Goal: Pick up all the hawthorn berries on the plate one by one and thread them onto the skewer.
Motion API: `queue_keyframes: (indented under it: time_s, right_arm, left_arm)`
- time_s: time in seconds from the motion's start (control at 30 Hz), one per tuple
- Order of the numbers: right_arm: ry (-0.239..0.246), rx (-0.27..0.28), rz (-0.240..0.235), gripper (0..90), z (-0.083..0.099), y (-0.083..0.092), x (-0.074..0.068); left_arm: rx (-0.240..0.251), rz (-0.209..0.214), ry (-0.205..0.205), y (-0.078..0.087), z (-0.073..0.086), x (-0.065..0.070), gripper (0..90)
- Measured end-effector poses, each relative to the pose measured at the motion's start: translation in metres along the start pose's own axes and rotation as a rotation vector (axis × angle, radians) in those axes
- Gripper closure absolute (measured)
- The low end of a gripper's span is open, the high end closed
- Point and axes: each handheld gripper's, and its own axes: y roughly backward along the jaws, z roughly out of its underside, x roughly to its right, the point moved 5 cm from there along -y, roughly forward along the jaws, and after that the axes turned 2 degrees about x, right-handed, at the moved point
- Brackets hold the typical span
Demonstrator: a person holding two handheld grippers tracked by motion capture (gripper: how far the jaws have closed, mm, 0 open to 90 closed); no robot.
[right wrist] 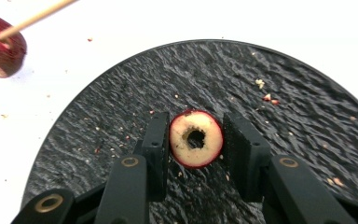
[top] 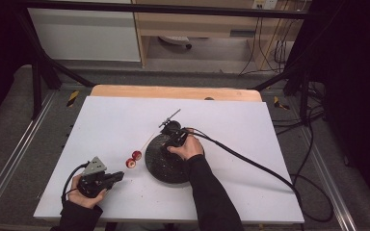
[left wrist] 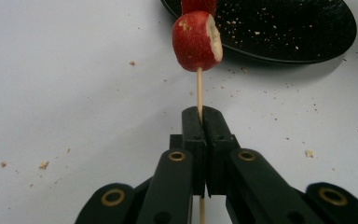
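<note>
My left gripper [top: 120, 175] [left wrist: 202, 114] is shut on the lower end of a thin wooden skewer [left wrist: 199, 91]. Red fruit pieces [top: 134, 159] [left wrist: 196, 41] are threaded on the skewer, which points toward a round black plate [top: 161, 168] [left wrist: 284, 28]. Over that plate [right wrist: 284, 102], my right gripper [top: 166, 147] [right wrist: 196, 135] is shut on a red-skinned fruit slice [right wrist: 182, 144] with pale flesh and a hole through its middle. The slice sits low, at the plate's surface. In the right gripper view the skewer tip [right wrist: 32, 16] and a threaded piece [right wrist: 2, 51] appear at the top left.
A white board [top: 115, 125] covers the table, with a wooden edge [top: 173, 91] at the back. Crumbs lie on the plate and on the board. The right gripper's thick cable [top: 250, 161] runs off the board's right side to more cables on the floor.
</note>
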Motion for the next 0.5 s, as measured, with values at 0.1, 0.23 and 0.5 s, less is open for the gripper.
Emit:
queue_keyframes:
  time_s: [0.1, 0.23, 0.5]
  right_arm:
    - [-0.012, 0.014, 0.009, 63.3, 0.000, 0.007, -0.001]
    - [-0.023, 0.025, 0.007, 63.3, 0.001, 0.016, -0.002]
    - [-0.071, 0.083, -0.004, 63.3, 0.013, 0.036, -0.005]
  left_arm:
    - [-0.001, 0.001, 0.000, 0.000, 0.000, 0.001, 88.5]
    - [0.001, 0.002, -0.004, 0.000, 0.000, 0.001, 88.5]
    - [0.010, 0.008, -0.009, -0.001, -0.001, 0.005, 88.5]
